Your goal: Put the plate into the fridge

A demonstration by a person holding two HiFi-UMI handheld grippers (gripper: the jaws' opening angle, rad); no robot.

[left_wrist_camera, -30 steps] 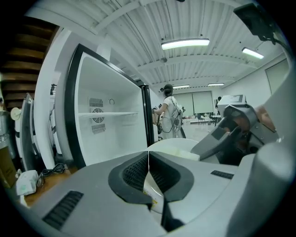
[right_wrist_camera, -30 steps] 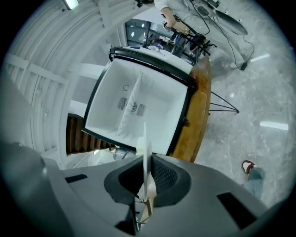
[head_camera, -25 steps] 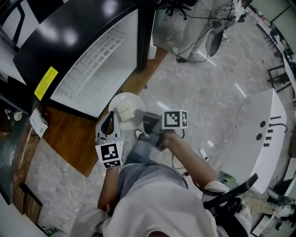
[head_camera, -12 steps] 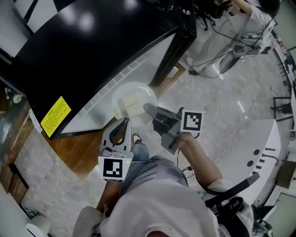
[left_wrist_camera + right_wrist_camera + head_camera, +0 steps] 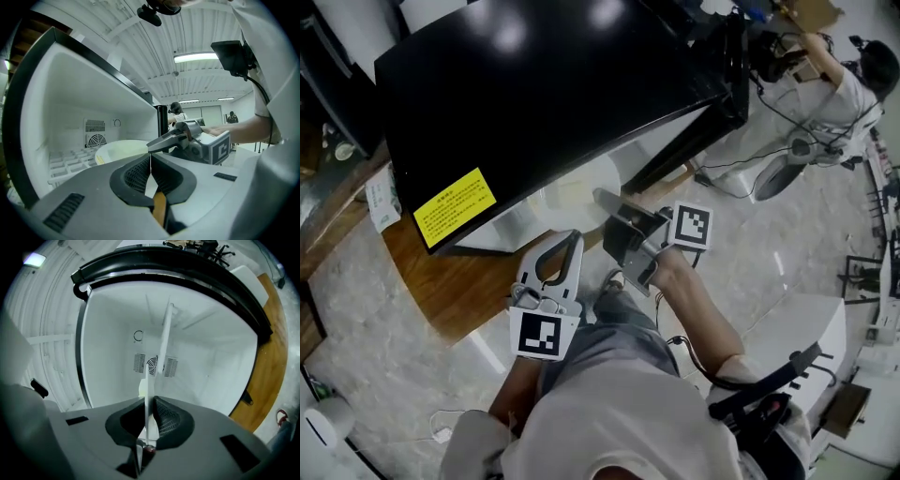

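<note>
At the fridge (image 5: 562,84) mouth: plate (image 5: 567,192) airborne, not yet shelved.
Right tool (image 5: 602,199): I clamp its rim.
Left tool (image 5: 570,240): closed, empty.
Remaining: shelving and release, I judge.

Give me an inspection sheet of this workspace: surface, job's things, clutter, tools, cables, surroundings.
Surface: white wire shelf inside the open fridge.
Job's things: white plate at the fridge opening, partly hidden under the fridge's black top.
Clutter: nothing seen.
Tools: right tool shut on the plate's rim; left tool shut and empty, beside the right tool.
Cables: cables on the floor beside the fridge.
Surroundings: wooden platform under the fridge, marble floor, a person beyond.
</note>
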